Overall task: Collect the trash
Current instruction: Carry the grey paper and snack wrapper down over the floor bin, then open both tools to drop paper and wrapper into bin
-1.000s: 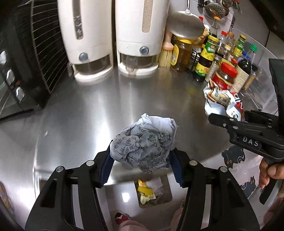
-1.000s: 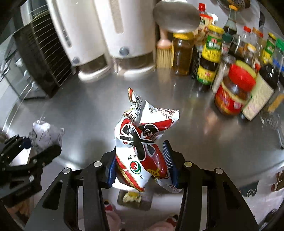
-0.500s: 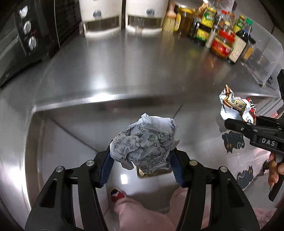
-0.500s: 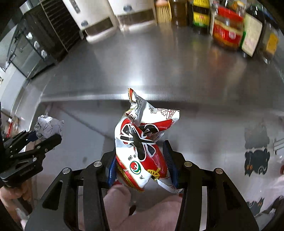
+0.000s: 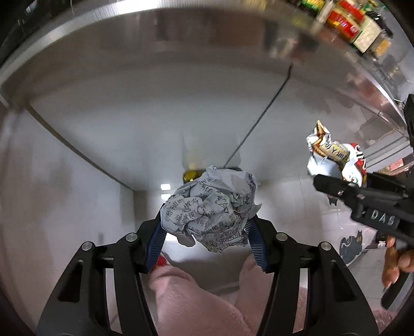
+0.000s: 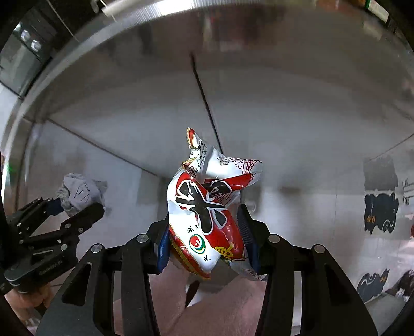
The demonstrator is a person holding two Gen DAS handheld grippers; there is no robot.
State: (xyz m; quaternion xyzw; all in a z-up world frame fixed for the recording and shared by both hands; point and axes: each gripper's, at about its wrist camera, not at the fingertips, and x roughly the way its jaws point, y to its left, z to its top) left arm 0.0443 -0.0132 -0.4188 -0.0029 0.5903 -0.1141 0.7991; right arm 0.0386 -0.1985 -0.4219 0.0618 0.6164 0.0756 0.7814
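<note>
Two black two-finger grippers point steeply down in front of the stainless steel counter's front edge (image 5: 77,33), side by side and a little apart. The left gripper (image 5: 207,227) has its blue-padded jaws about half open and pressed on either side of a crumpled ball of grey paper printed with black characters (image 5: 211,209). The right gripper (image 6: 205,240) is likewise clamped, at a slightly narrower gap, on a scrunched red-and-white snack wrapper (image 6: 207,204) that sticks up past its fingertips. A bare hand (image 5: 396,261) shows behind the right gripper's handle, and pink fleecy trouser legs (image 5: 196,305) fill the space beneath both tools.

A second ago both grippers hung above the countertop, with white dispensers and sauce bottles straight ahead; now they have sunk below its edge and tipped further downward, so the grey cabinet front (image 5: 155,116) and the pale tiled floor (image 5: 323,232) fill the view, and the bottles (image 5: 346,20) are only a blur at the top. Neither grip has changed.
</note>
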